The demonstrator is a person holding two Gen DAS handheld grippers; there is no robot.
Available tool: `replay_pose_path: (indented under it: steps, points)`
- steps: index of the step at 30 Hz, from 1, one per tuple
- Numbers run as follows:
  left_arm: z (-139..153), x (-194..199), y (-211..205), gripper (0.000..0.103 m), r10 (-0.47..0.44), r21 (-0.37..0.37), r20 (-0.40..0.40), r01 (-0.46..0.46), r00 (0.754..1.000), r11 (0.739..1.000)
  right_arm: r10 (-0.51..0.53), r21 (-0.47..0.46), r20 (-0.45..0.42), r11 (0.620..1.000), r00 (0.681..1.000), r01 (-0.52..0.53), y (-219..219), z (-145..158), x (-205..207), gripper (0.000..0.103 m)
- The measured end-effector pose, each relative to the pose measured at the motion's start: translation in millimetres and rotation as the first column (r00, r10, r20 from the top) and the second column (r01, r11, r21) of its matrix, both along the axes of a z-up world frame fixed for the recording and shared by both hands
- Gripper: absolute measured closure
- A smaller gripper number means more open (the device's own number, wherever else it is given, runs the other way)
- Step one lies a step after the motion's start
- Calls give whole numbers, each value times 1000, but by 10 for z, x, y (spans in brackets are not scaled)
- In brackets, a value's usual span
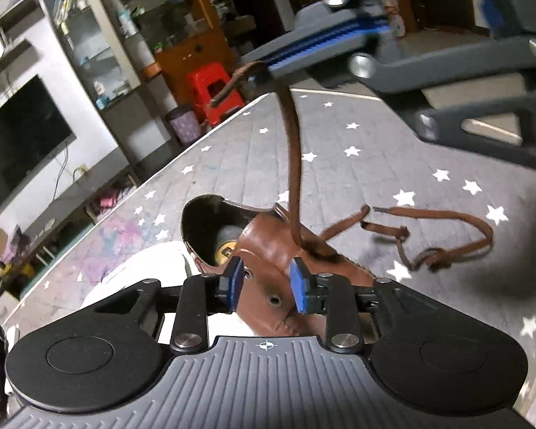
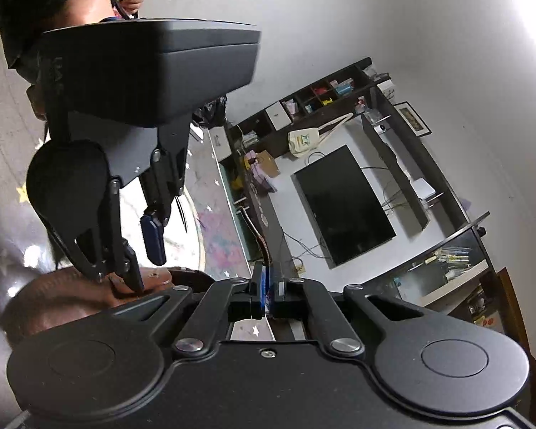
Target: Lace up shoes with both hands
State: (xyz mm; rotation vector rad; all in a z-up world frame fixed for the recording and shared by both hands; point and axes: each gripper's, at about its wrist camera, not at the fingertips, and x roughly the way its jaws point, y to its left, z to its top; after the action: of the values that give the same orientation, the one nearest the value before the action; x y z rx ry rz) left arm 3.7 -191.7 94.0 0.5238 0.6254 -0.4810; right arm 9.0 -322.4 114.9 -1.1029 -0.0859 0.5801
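Observation:
A brown leather shoe [image 1: 268, 250] lies on the grey star-patterned mat [image 1: 375, 150]. My left gripper [image 1: 266, 282] is open, its blue pads either side of the shoe's eyelet flap without clamping it. My right gripper [image 1: 268, 68] is shut on the brown lace [image 1: 293, 164], which it holds taut, rising from the shoe's eyelets. The lace's other end [image 1: 443, 236] lies loose and knotted on the mat to the right. In the right wrist view my right gripper [image 2: 268, 282] pinches the lace [image 2: 264, 246], and the left gripper [image 2: 143, 250] hovers over the shoe [image 2: 71, 293].
A white round patch [image 1: 143, 271] lies under the shoe's heel. A red stool [image 1: 214, 93] and a purple bin [image 1: 184, 125] stand past the mat's edge. A TV [image 1: 18, 143] and shelves line the wall. The person's arm [image 2: 89, 3] is above the left gripper.

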Motion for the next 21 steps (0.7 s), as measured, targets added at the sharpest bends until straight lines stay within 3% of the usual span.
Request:
replay_pose_path:
  steps: [9, 12, 21]
  points:
    - [64, 232, 59, 67, 104, -80, -75, -110, 992, 991, -12, -9, -17, 1000, 1000, 12, 7, -68, 114, 102]
    - [84, 254, 123, 73, 86, -112, -108, -98, 990, 989, -17, -17, -19, 1000, 1000, 16, 7, -88, 142, 102]
    - [77, 127, 475, 84, 68, -107, -80, -77, 994, 991, -6, -82, -43, 997, 999, 3, 74, -303, 190, 102]
